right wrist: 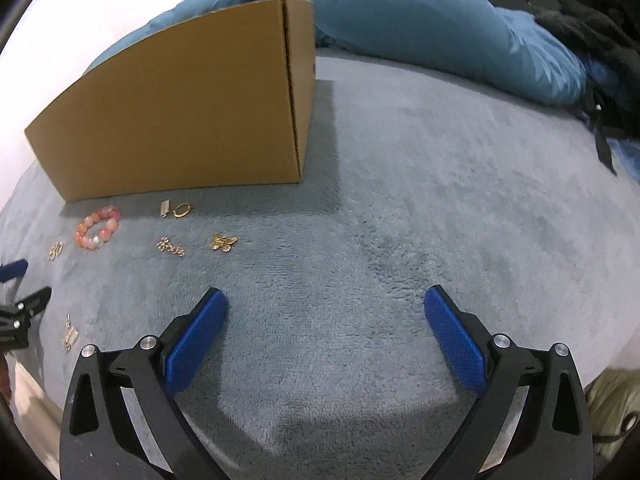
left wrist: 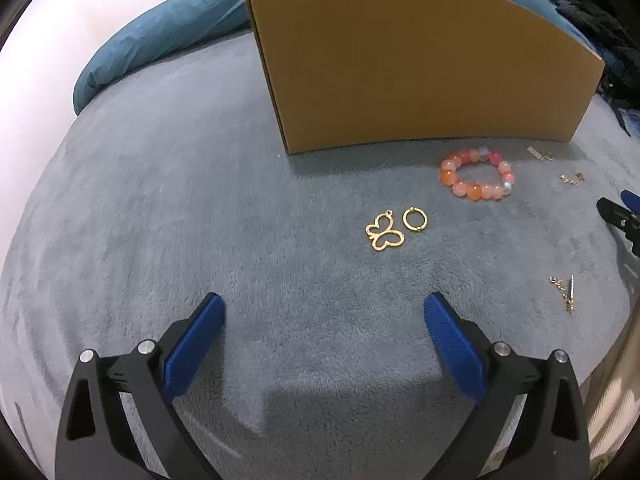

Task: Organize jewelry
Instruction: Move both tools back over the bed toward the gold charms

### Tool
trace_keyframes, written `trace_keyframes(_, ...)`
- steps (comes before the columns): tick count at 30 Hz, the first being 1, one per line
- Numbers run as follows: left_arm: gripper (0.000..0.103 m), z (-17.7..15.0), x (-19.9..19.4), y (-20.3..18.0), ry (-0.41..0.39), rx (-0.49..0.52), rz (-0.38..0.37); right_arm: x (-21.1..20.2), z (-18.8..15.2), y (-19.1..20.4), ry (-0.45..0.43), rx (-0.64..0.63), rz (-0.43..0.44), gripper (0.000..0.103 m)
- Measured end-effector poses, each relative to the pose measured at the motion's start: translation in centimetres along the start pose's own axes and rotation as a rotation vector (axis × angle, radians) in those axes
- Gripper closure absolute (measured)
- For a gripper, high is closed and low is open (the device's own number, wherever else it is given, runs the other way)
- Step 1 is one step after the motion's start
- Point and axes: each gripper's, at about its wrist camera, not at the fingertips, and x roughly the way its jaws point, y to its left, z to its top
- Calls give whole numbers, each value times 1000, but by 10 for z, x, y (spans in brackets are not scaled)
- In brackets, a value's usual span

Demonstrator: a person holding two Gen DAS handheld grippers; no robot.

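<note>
Bedding fills both wrist views: a grey plush blanket (left wrist: 200, 184) covers the bed, with a rumpled blue duvet (right wrist: 420, 24) piled along its far edge against a white wall. A brown cardboard box (left wrist: 420, 64) stands upright on the blanket, its long side facing the cameras.

The left gripper (left wrist: 324, 320) hovers low over bare blanket, level and pointing toward the box, its blue-padded fingers (left wrist: 196, 344) spread wide with nothing between them. The right gripper (right wrist: 326, 320) is held the same way, to the right of the box and jewelry, jaws also wide apart and empty.

The jewelry lies loose on the blanket in front of the box. Nearest the box is an orange and pink beaded bracelet (left wrist: 476, 176). Closer to the left gripper sit a gold butterfly outline pendant (left wrist: 384, 233) and, just beside it, a gold ring (left wrist: 415, 219). In the right view, a small solid gold butterfly charm (right wrist: 224, 242), a short gold chain piece (right wrist: 171, 247), a gold hoop (right wrist: 182, 209) and a small sparkly bar piece (right wrist: 164, 208) lie right of the bracelet. Another small gold piece (right wrist: 70, 334) lies apart, near the left gripper's edge.
</note>
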Motion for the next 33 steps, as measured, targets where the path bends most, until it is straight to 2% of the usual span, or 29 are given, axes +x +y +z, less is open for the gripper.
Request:
trace_keyframes(3,5,-3,-5,6,-24,0,-22,-9,-1,0,-22,-40,26,8)
trace_keyframes(7,5,-7,-14,13,-72,15,-47,-38,-4,8,-129,-126,86,8)
trace_keyframes(9,5,-11,-20,15,-106,25,-56,-51,-7,17,-162,-179,143,8)
trace_keyframes(13,5,-16,-32,24,-181,14,-103,-69,-17,46,-207,-298,309,9)
trace_keyframes(18,5,-17,-42,31,-242,14,-143,-65,-28,79,-180,-454,450,22)
trace_keyframes(23,6,-17,-45,27,-283,86,-177,-49,-32,107,-101,-556,524,48)
trace_keyframes(26,9,-11,-45,14,-301,158,-204,-41,-36,114,-70,-565,539,54)
trace_keyframes(31,16,-2,-36,1,-301,238,-237,-39,-34,110,-64,-559,568,58)
trace_keyframes(33,26,3,-31,1,-293,246,-251,-38,-35,108,-62,-555,581,59)
